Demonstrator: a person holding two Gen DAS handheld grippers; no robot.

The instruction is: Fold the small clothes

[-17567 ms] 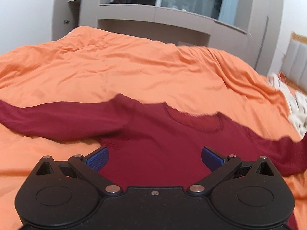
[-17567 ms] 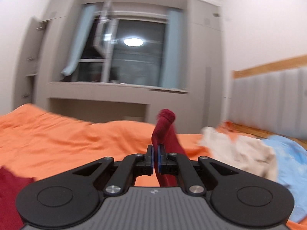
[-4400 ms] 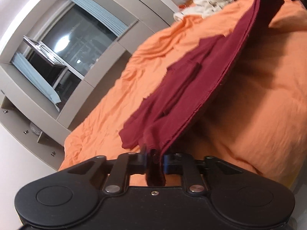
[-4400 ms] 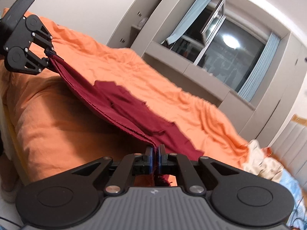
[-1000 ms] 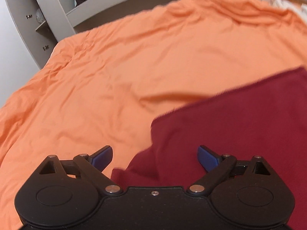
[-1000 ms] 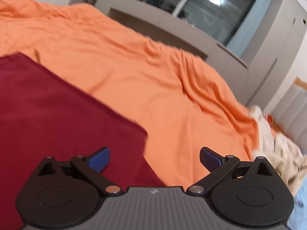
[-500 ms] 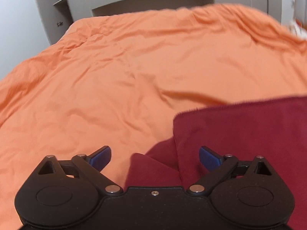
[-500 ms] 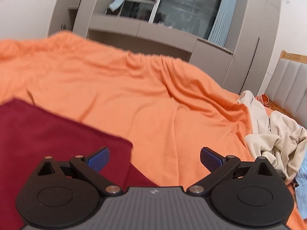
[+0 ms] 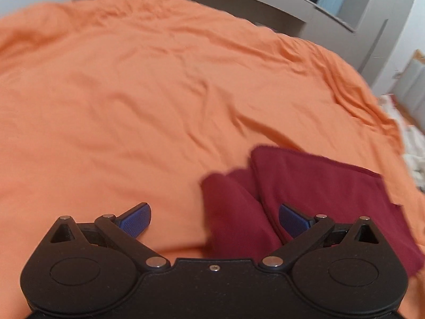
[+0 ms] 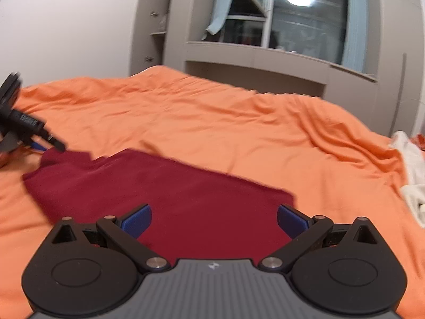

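Seventeen seconds back I had the maroon long-sleeved top (image 10: 164, 199) spread open on the orange duvet (image 9: 132, 93), sleeves out. Since then I lifted it stretched between both tools, each clamped on an edge, and laid it down as a folded rectangle. My left hand-held gripper (image 9: 213, 219) has let go, its jaws just opening to full width, nothing pinched, and has slid off the cloth's left corner. My right hand-held gripper (image 10: 213, 219) has also released and pulled back and up, so more of the fold shows
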